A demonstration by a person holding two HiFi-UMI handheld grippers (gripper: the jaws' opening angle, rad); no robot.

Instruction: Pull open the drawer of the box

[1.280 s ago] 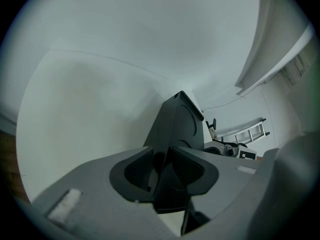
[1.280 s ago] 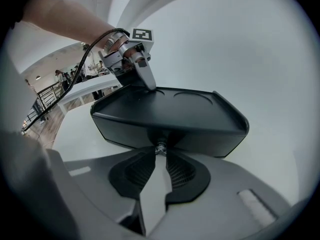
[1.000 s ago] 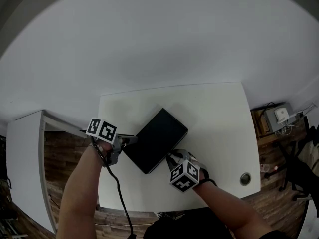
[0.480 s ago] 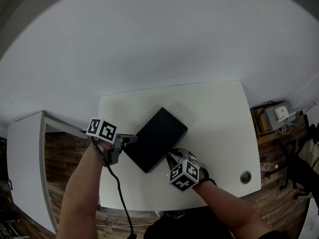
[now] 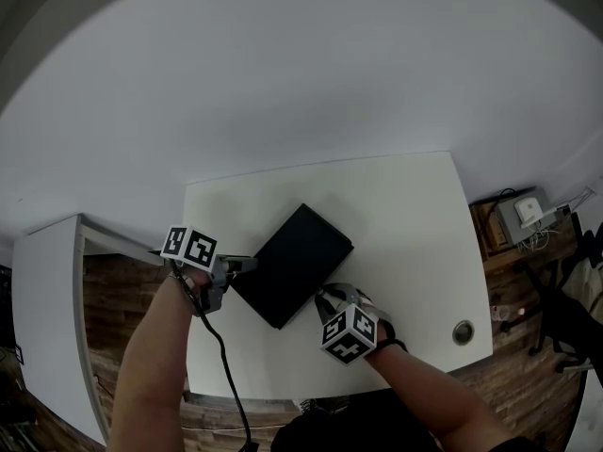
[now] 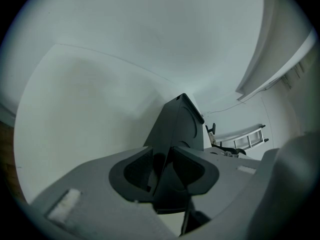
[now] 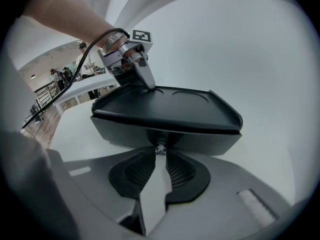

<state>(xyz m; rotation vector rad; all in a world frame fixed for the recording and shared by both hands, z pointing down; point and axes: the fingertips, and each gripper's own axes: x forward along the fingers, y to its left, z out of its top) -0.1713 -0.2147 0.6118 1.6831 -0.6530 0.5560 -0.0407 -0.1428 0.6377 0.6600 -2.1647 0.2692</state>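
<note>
Drawer seams are hard to make out on the matte black box (image 5: pixel 294 264), which lies askew on the white table (image 5: pixel 405 205); its front looks flush. The lid has a raised rim and shallow round recesses. At the box's near face the right gripper (image 7: pixel 159 151) pinches a small metal knob (image 7: pixel 160 147). At the box's left corner the left gripper (image 6: pixel 165 156) clamps wide on it. Marker cubes (image 5: pixel 192 246) show black-and-white squares.
</note>
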